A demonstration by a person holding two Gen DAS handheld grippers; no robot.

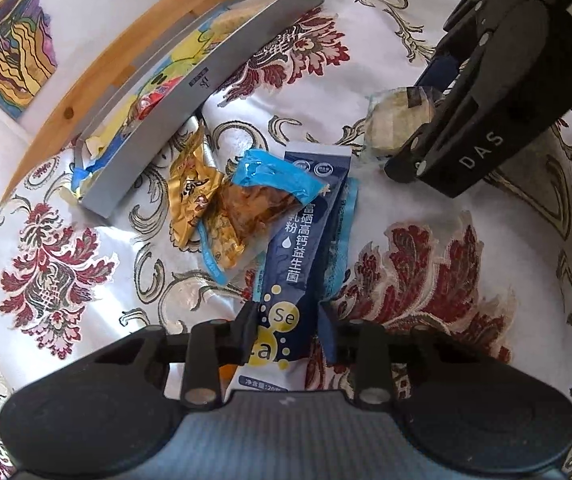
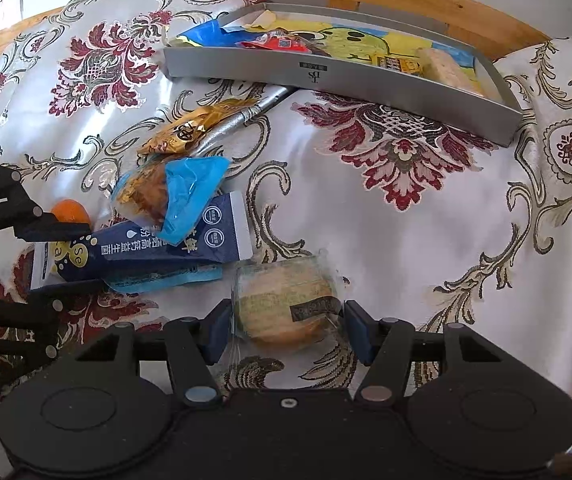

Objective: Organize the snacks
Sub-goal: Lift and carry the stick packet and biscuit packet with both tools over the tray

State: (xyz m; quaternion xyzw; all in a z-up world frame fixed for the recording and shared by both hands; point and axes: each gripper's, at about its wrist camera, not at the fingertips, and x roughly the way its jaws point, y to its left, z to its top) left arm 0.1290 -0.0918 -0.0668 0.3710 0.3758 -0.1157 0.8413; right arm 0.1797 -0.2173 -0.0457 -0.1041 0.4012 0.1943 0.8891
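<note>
- Dark blue sachet (image 1: pixel 306 248) lies flat on the patterned cloth (image 1: pixel 426 300), its lower end between the jaws of the left gripper (image 1: pixel 288 328). Jaws stand apart, one each side of the sachet; whether they touch it I cannot tell.
- Round wrapped cake (image 2: pixel 286 304) sits between the jaws of the right gripper (image 2: pixel 288 330). Jaws apart, not closed on the wrapper.
- Blue-wrapped snack (image 1: pixel 261 196) overlaps the sachet's far end; gold packet (image 1: pixel 189 204) beyond it, to the left.
- Grey tray (image 2: pixel 326 76), already holding some snacks, is well ahead of both grippers.
- Step judged: pick-up, both sides.
- Next: close the jaws, lift, carry to the tray. The overlapping snack may drag along.
</note>
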